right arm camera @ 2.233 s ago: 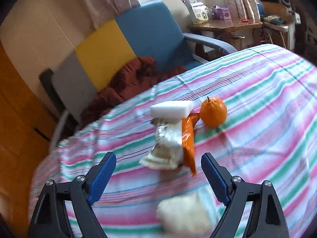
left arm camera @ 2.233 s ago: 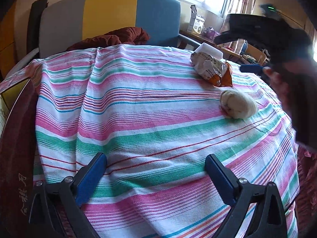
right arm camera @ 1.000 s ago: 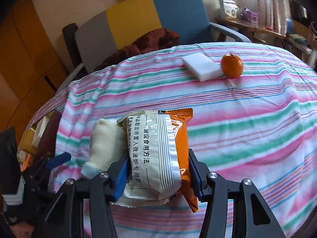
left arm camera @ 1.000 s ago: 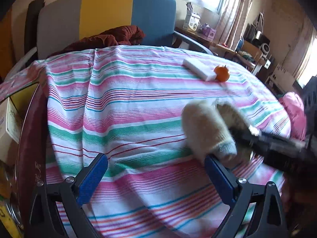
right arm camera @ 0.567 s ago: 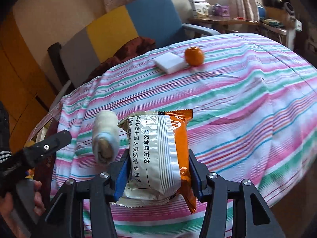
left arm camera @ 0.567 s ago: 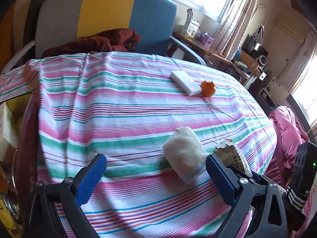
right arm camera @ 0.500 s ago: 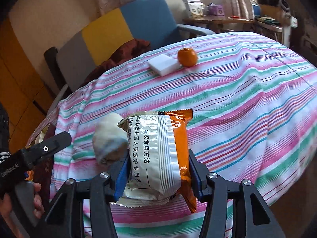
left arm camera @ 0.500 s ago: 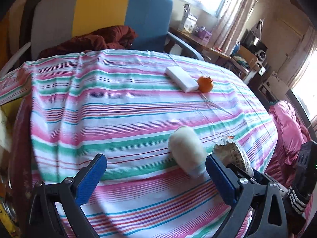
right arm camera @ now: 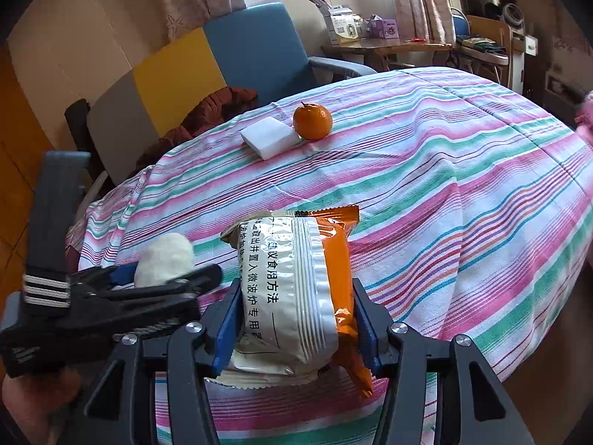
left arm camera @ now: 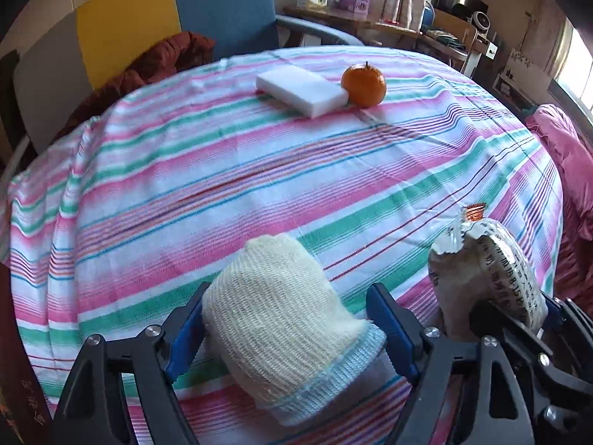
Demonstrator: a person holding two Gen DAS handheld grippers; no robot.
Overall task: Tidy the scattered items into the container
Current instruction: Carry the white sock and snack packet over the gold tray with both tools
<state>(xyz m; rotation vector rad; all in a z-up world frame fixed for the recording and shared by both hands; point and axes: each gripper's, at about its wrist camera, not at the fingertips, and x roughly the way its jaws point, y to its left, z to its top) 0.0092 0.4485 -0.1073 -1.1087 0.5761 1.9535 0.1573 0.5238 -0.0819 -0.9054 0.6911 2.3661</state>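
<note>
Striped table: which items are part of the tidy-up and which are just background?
Job items:
- rolled sock between the left gripper's closing jaws
- snack packet clamped in the right gripper
- white sponge block
- orange

Lying about:
- armchair
- red blanket
- side desk clutter

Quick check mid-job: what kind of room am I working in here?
Most likely a lived-in room of a home, not a lab. A round table under a striped tablecloth, a blue, yellow and grey armchair with a rust-red blanket on it, and a cluttered wooden desk beneath a curtained window.
</note>
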